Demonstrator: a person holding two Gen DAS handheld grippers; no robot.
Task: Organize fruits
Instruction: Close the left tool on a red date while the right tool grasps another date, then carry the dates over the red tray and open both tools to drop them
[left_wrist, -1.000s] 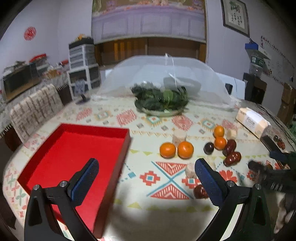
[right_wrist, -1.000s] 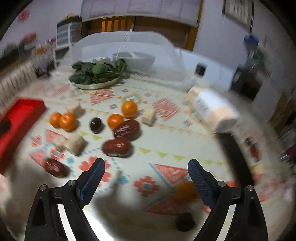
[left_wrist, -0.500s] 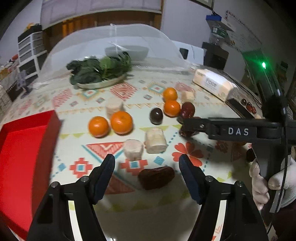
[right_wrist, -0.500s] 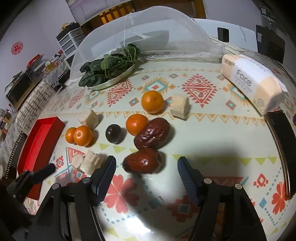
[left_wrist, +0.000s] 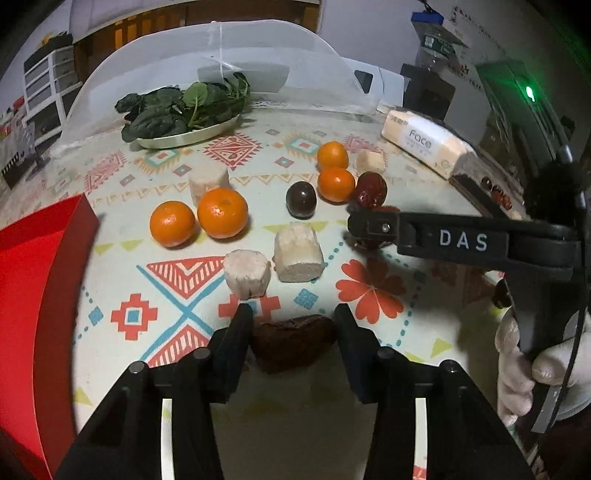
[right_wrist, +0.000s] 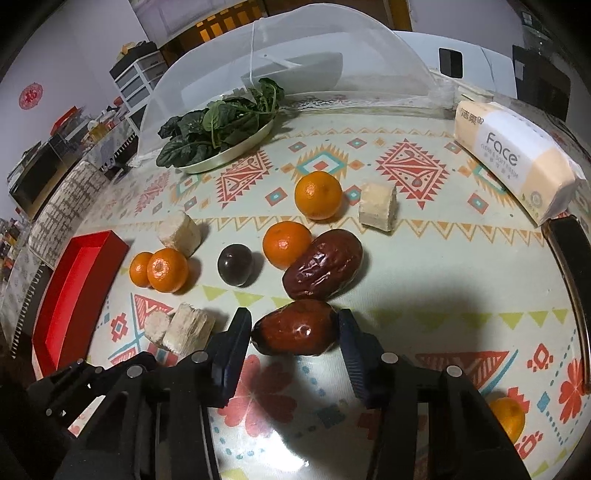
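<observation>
Dark-red date (left_wrist: 293, 341) is bracketed by the left gripper (left_wrist: 293, 325), jaws apart beside its ends, contact not discernible | second date (right_wrist: 295, 328) is framed likewise by the right gripper (right_wrist: 293, 328), jaws apart | both dates are lying on the patterned tablecloth (right_wrist: 424, 258) | red tray (left_wrist: 26, 280) is seen at left

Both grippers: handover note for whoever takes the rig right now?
Left gripper: fingers either side of a dark red date on the table, contact unclear.
Right gripper: same, around another date; a third date lies just beyond it.
Red tray, far left, looks empty in what shows.
Nothing sorted yet. Left on the cloth: oranges, a dark round fruit, pale cut chunks.
Next, probably: grip both dates and carry them to the tray.
</observation>
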